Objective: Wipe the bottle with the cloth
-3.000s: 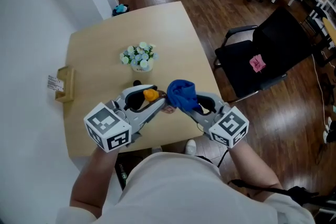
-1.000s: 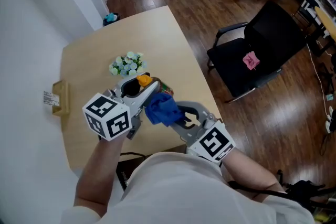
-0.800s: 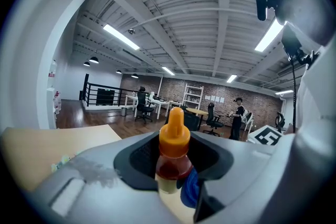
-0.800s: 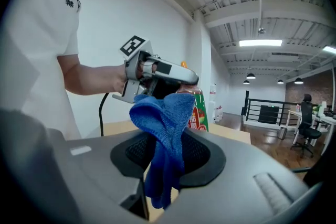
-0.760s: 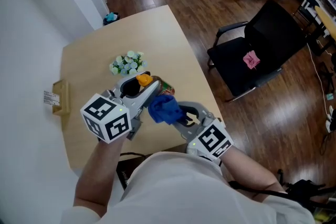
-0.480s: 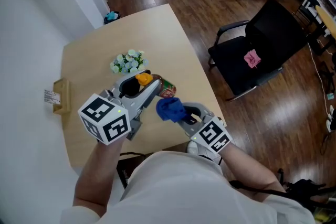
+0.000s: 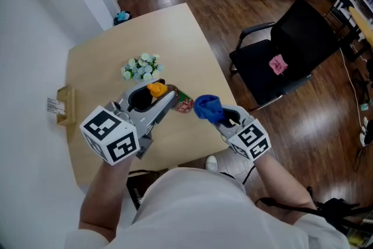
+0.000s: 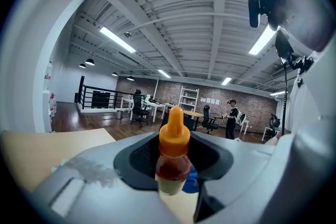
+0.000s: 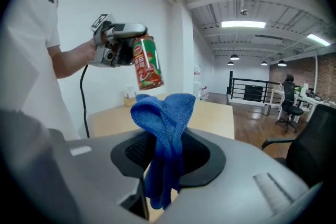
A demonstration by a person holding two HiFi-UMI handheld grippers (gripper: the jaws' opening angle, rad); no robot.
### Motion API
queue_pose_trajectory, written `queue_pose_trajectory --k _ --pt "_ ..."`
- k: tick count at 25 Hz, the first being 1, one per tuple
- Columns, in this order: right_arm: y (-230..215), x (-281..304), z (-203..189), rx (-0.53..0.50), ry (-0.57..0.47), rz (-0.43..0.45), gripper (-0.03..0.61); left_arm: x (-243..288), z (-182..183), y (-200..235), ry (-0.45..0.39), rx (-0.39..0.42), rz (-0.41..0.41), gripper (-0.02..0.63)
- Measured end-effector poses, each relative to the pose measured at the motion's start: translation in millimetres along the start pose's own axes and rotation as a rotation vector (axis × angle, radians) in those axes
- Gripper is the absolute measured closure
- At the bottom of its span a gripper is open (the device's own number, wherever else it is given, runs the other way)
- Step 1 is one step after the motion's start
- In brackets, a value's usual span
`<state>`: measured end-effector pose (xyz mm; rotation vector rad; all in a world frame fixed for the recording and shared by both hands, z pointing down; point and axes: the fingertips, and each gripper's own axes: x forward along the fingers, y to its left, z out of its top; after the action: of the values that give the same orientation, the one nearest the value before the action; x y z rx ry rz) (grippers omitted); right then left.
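Now, with my left gripper (image 7: pixel 165 101) clamped on the bottle (image 7: pixel 182 103) mid-frame and my right gripper (image 7: pixel 220 116) pinching the cloth (image 7: pixel 207 106) just right of it, I'd press cloth flat against its side and rub round.

Head view looks down; gripper views share bottle (image 8: pixel 172 159)

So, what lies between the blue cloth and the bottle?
Nothing: in the right gripper view, the bottle and the cloth are apart, with only air between them.
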<state>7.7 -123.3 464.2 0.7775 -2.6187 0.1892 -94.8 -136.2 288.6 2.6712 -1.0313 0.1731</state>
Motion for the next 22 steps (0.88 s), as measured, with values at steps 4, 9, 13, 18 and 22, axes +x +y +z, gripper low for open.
queue_pose_trajectory --k 4,9,13,18,22 --pt "-20.6 -15.3 50.2 -0.02 -0.086 -0.035 0.453 -1.7 -5.7 -8.5 0.019 0.013 -0.038 0.453" --pt "-10.6 -28.8 126.3 -0.098 -0.212 0.021 0.453 2.4 -16.5 -22.1 0.051 0.036 -0.082 0.453" --pt "15.1 -33.0 167.5 -0.147 -0.286 0.095 0.453 5.0 -24.4 -28.6 0.062 0.044 -0.103 0.453" --pt "37.8 -26.9 177.4 -0.199 -0.293 0.14 0.453 4.6 -24.1 -29.4 0.058 0.041 -0.099 0.453" --pt "32.9 -15.2 158.6 -0.138 -0.266 0.137 0.453 1.7 -23.2 -26.1 0.056 0.04 -0.093 0.453"
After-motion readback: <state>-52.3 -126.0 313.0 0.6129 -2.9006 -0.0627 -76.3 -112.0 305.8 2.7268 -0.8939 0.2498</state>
